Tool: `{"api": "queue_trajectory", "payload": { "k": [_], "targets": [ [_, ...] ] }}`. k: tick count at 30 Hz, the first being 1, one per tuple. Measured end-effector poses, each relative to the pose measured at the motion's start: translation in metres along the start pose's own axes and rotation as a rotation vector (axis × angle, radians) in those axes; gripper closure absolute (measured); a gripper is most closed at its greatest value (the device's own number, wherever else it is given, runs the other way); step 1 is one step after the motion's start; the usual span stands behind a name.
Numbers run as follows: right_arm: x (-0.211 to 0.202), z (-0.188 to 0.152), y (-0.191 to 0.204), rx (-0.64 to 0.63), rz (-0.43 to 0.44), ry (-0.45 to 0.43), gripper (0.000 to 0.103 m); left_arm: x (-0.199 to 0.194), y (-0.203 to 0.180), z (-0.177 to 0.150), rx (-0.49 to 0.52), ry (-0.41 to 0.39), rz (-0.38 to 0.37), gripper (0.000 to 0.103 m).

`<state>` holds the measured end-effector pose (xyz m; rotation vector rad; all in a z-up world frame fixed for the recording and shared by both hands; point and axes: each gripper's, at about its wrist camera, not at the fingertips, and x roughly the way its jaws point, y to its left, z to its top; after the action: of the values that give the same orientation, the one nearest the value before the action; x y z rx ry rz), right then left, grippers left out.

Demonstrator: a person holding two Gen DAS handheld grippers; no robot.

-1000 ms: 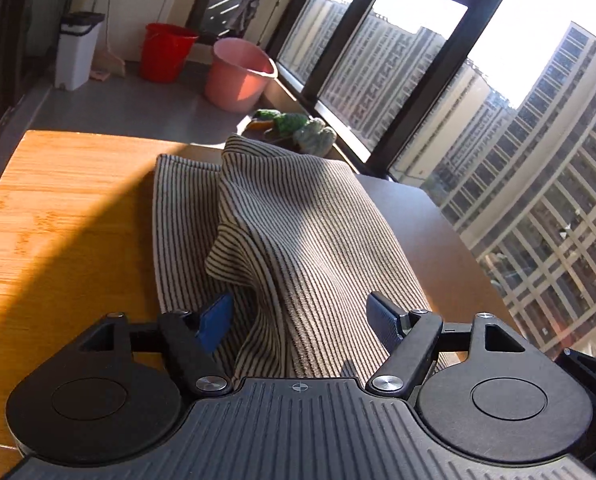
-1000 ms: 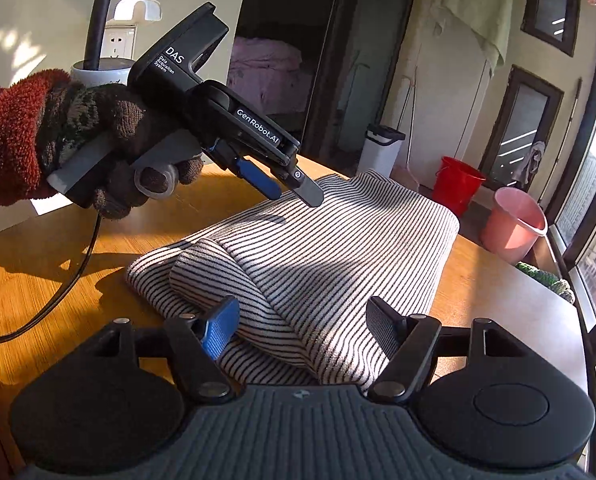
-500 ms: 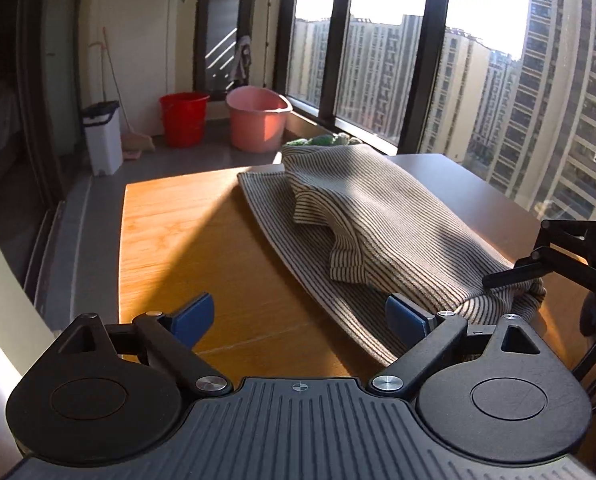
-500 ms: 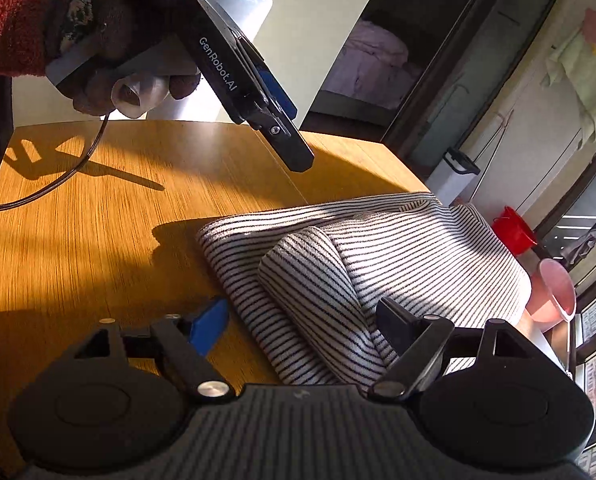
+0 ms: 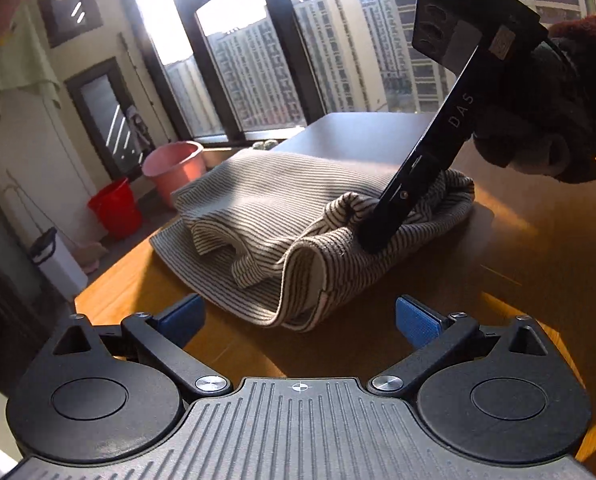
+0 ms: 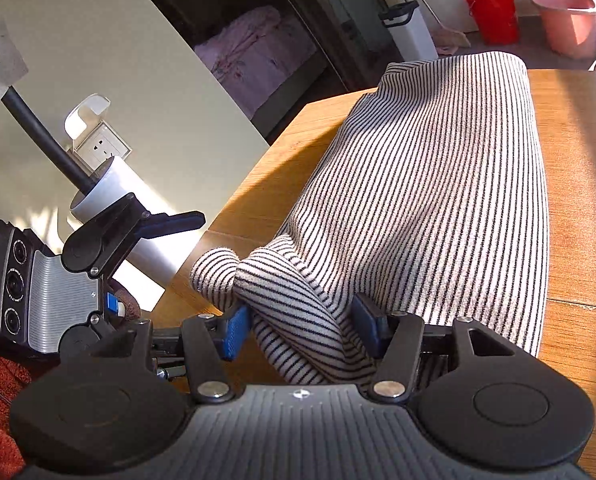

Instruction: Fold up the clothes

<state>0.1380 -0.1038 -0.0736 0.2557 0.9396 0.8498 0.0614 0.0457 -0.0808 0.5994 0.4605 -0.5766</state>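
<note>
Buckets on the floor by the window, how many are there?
2. The round red plastic bucket stands on the floor beyond the wooden table, and the bigger round pink plastic bucket sits right beside it, nearer the window. More may be hidden behind the table.

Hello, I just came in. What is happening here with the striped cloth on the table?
A person is folding a striped garment on a wooden table, with a hand-held gripper in each hand. The right hand-held gripper is closing on a bunched roll of the garment at its near end; the fabric sits between its blue pads. The left hand-held gripper is opening wide and holds nothing; the garment's folded edge lies just ahead of it.
</note>
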Motion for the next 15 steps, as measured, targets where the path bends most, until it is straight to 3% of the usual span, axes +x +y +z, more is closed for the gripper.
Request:
{"api": "queue_trajectory", "payload": {
  "k": [4,8,9,12,14,15],
  "targets": [
    [-0.002,-0.002,0.003,-0.033,-0.002,0.005,0.048,0.031,-0.020,0.010,0.154,-0.030,0.042,0.000],
    [-0.004,-0.001,0.012,-0.122,-0.041,0.023,0.048,0.053,-0.039,0.018,0.266,-0.064,0.021,0.000],
    [-0.007,-0.001,0.016,-0.152,-0.069,0.025,0.048,0.056,-0.042,0.019,0.277,-0.072,0.010,0.003],
    [-0.026,-0.006,0.033,-0.315,-0.182,-0.008,0.042,0.060,-0.044,0.022,0.254,-0.049,-0.073,0.038],
    [-0.038,-0.023,0.052,-0.543,-0.346,-0.046,0.029,0.063,-0.041,0.021,0.192,-0.040,-0.089,0.040],
    [-0.039,-0.033,0.057,-0.637,-0.406,-0.036,0.028,0.066,-0.033,0.021,0.113,-0.028,-0.124,0.041]
  ]
}}
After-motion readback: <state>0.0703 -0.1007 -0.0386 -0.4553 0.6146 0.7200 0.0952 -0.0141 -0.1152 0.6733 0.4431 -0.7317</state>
